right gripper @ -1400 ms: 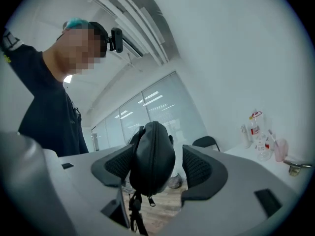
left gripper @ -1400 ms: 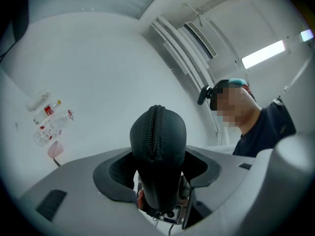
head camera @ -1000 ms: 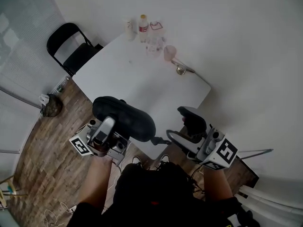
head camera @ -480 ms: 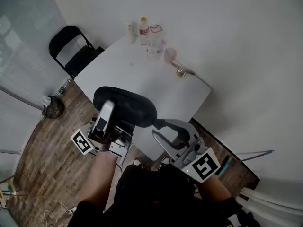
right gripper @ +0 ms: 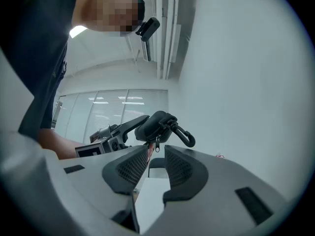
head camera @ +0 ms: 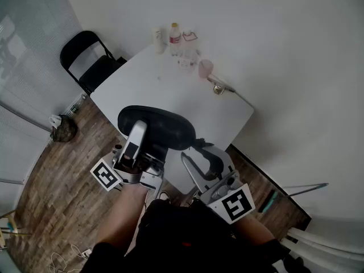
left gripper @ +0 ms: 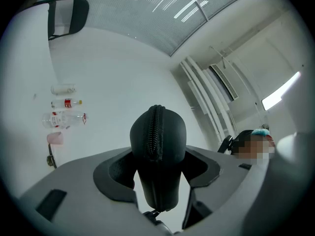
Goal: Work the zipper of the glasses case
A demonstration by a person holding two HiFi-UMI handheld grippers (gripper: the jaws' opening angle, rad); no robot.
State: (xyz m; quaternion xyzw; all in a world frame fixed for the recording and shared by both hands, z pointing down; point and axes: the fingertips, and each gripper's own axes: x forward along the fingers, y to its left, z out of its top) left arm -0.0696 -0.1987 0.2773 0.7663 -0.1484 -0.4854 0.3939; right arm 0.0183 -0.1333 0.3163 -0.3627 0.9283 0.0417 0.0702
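Head view, glasses case [head camera: 162,127]: black and zipped shut, so nothing inside showed; it was held up, seen against the near part of the white table [head camera: 170,90].
Head view, left gripper [head camera: 138,138]: it was clamped on the case's left end.
Head view, right gripper [head camera: 203,151]: it was at the case's right end.
Head view, bottles [head camera: 174,34] and pink cup [head camera: 205,68]: they stood at the table's far end, well apart from the case; their contents were too small to tell.
Head view, black chair [head camera: 85,58]: it stood left of the table.
Left gripper view, pads [left gripper: 118,173]: they pressed both sides of the case, whose closed zipper [left gripper: 156,132] faced up.
Right gripper view, jaws: they had just been closing and a narrow gap was left. The zipper pull [right gripper: 156,144] hung at the gap's far end, with no pad seen pressing it. The carabiner [right gripper: 184,135] was just to its right.
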